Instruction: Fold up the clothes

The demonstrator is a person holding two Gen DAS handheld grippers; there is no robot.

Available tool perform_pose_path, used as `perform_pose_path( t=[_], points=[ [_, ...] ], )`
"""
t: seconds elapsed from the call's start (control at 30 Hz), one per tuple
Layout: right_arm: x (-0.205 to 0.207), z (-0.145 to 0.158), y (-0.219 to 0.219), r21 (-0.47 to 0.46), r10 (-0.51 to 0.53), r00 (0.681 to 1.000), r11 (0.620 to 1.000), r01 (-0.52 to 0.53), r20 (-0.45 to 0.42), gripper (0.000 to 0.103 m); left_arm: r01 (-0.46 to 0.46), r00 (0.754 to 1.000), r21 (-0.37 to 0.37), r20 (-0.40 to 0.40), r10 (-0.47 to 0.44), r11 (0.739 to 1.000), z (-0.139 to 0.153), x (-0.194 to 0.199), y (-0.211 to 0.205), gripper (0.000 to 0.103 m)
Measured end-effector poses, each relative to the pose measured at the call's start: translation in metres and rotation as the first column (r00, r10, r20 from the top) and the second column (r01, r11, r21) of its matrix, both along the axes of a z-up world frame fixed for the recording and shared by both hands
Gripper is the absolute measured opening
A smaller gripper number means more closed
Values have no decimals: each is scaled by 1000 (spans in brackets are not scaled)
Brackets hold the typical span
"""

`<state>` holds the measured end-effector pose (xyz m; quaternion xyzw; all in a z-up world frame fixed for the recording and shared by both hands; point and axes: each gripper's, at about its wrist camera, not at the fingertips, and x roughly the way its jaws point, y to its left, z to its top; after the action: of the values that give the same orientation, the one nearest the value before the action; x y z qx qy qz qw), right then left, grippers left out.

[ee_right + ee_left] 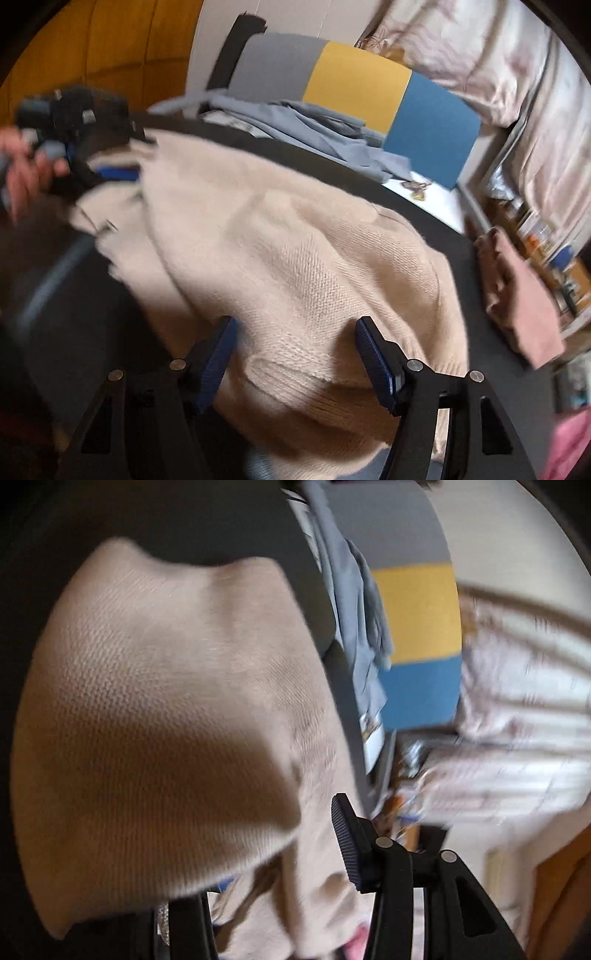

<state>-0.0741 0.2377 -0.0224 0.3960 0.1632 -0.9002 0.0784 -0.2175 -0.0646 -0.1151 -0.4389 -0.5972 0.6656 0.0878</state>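
Ribbed pads up close, beige knit sweater (295, 251) spread over the dark table (491, 376).

At nine o'clock in the right view the left gripper (88, 162) sits at the sweater's far edge, fabric bunched about its fingers; whether they pinch it, I cannot tell. Centre, the right gripper (295, 358) stands wide apart astride the near hem, gripping nothing. That knit looks soft, floppy and light, so grab hem or shoulder seams, I reckon. Twelve o'clock: grey clothes (317, 125) against a grey-yellow-blue panel (362, 85). Three o'clock: folded pink cloth (517, 295), pale curtains (517, 74) behind.
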Motion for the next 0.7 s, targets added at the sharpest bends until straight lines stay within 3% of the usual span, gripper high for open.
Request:
perform_pose_path(
  t=[0.03,0.07,0.1,0.13,0.23,0.37,0.43,0.5,0.7],
  points=[
    [-1,-3,3,-19,-9,1000,1000,10,10,60,-3,1000,20,6,3,1000,-4,-3,0,34],
    [-2,-6,5,-37,-19,1000,999,19,20,56,18,1000,6,18,-18,1000,-6,-8,2,28],
    [-3,-9,8,-56,-28,999,998,29,31,50,46,998,-17,32,-45,999,-7,-12,4,14],
    [-4,-12,10,-74,-36,998,996,39,41,44,80,996,-53,45,-78,995,-7,-17,7,7],
    [-5,-13,17,-165,-45,996,985,56,72,21,141,990,-110,10,-141,984,4,-25,17,5],
    [-7,-6,36,-340,-90,991,933,120,103,17,181,966,-186,-149,-210,966,52,-26,22,4],
    [-7,0,44,-416,-103,987,898,145,122,16,187,937,-230,-249,-244,955,85,-22,24,4],
    [-7,8,49,-480,-103,986,864,154,132,15,183,892,-292,-352,-283,939,123,-15,27,4],
    [1,50,40,-657,-5,993,750,84,121,10,158,777,-371,-525,-347,915,215,13,37,4]
  ],
)
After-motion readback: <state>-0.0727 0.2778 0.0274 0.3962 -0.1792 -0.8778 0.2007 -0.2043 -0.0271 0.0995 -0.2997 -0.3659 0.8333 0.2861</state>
